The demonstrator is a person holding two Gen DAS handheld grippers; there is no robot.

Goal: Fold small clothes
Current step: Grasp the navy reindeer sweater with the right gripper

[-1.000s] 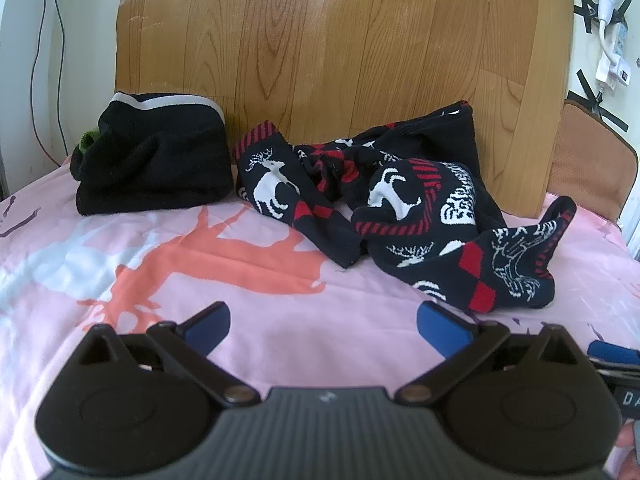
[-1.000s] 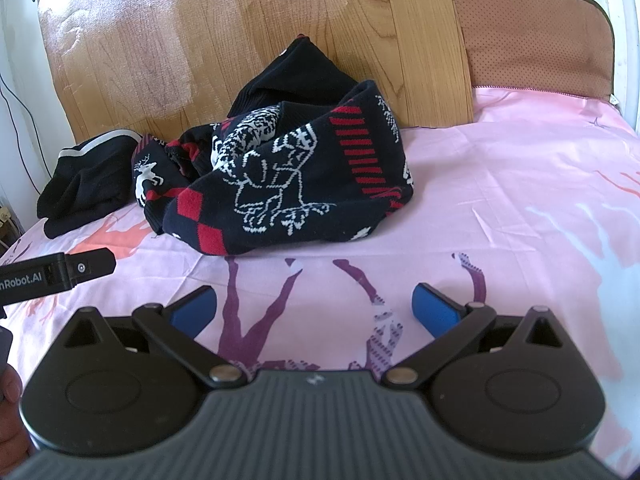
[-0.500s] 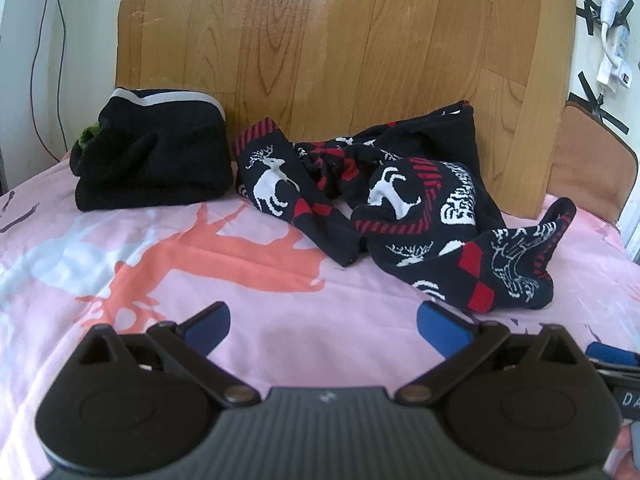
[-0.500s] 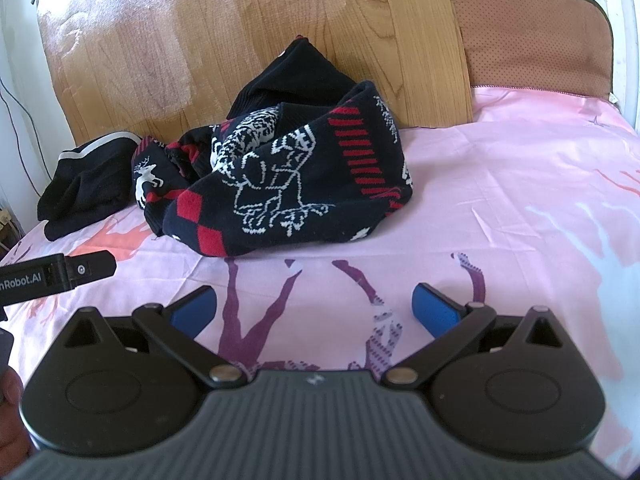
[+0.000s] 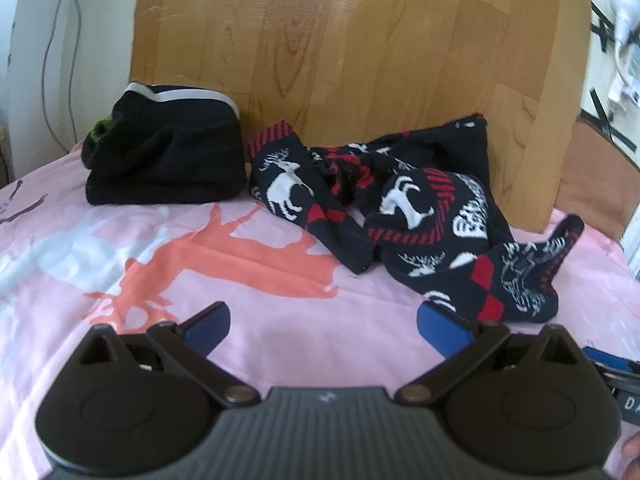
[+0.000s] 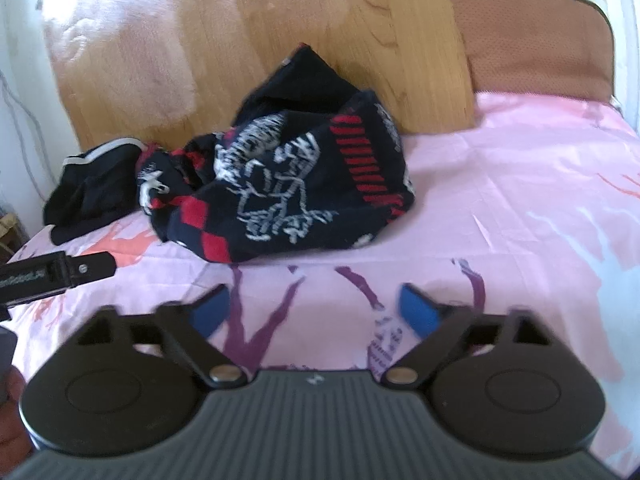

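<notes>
A crumpled dark navy sweater [image 5: 420, 216] [image 6: 288, 196] with red bands and white reindeer lies on the pink bedsheet [image 5: 260, 320] against the wooden headboard [image 5: 360, 52]. A folded black garment [image 5: 168, 160] [image 6: 94, 188] with a white stripe sits to its left. My left gripper [image 5: 322, 324] hovers open over the sheet just short of the sweater, nothing between its blue pads. My right gripper [image 6: 314, 314] is also short of the sweater; its jaws are closing, with only bare sheet between them.
A brown padded cushion [image 6: 532, 40] leans at the back right of the bed. Wall cables [image 5: 60, 60] hang at the left and a white lamp [image 5: 624, 16] at the right. The left gripper's black body [image 6: 52, 274] shows at the right wrist view's left edge.
The right gripper's blue pads have drawn closer together and its view has blurred slightly. The left gripper and the clothes have stayed where they were.
</notes>
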